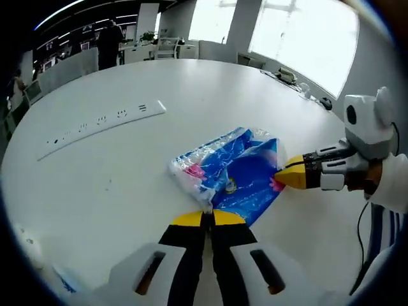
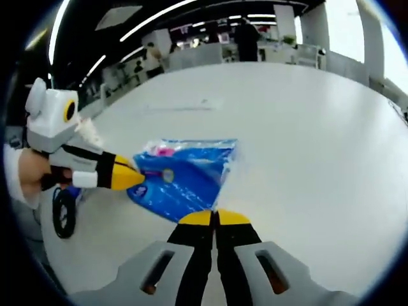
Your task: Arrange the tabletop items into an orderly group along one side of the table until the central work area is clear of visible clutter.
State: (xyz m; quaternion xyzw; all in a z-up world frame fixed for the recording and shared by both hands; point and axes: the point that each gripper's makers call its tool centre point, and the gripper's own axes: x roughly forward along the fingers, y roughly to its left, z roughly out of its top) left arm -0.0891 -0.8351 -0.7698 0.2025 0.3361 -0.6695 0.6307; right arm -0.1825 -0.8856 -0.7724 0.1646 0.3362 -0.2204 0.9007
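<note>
Print on the blue pack [image 1: 233,171] is too blurred to read; its near edge is hidden behind the left gripper [image 1: 208,218]. The strip's [image 1: 102,126] markings are too small to tell

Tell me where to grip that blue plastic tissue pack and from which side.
Judging by its pose, take the crinkled blue plastic tissue pack by a thin end seam, coming in low along the white round table. It lies flat and soft, so the film edges pinch easily. The left claw and right claw look shut at opposite edges.
</note>
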